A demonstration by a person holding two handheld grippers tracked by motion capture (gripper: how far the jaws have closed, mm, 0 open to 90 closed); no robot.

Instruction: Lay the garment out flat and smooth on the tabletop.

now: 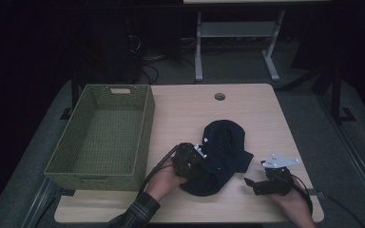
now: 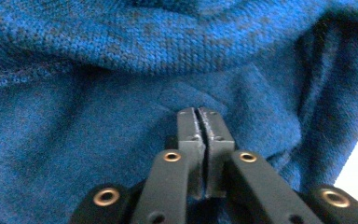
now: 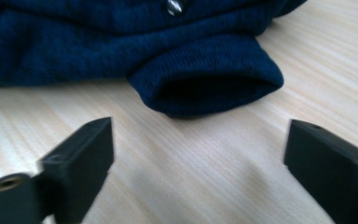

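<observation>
Left jaws: the two black jaws of the left gripper are pressing together, tips nearly meeting, and are biting into a fold of the dark blue knitted garment; whether cloth is actually pinched between the pads I cannot tell for sure, though the tips are sinking into the knit.
Left gripper from above: the left gripper is sitting at the 9 o'clock edge of the garment, with the person's left hand behind it at 7 o'clock.
Right jaws: the black jaws of the right gripper are standing wide apart with bare wood between them, gripping nothing.
Ahead of the right jaws: a ribbed cuff opening of the garment is lying at 12 o'clock from the gap, near but apart from both jaws; a small shiny button is showing farther up.
Right gripper from above: the right gripper is resting at the garment's 4 o'clock, just beside it.
Garment: it is lying crumpled in the near middle of the light wooden table.
Basket: a green woven rectangular basket is standing at the table's 9 o'clock side, near the left gripper.
</observation>
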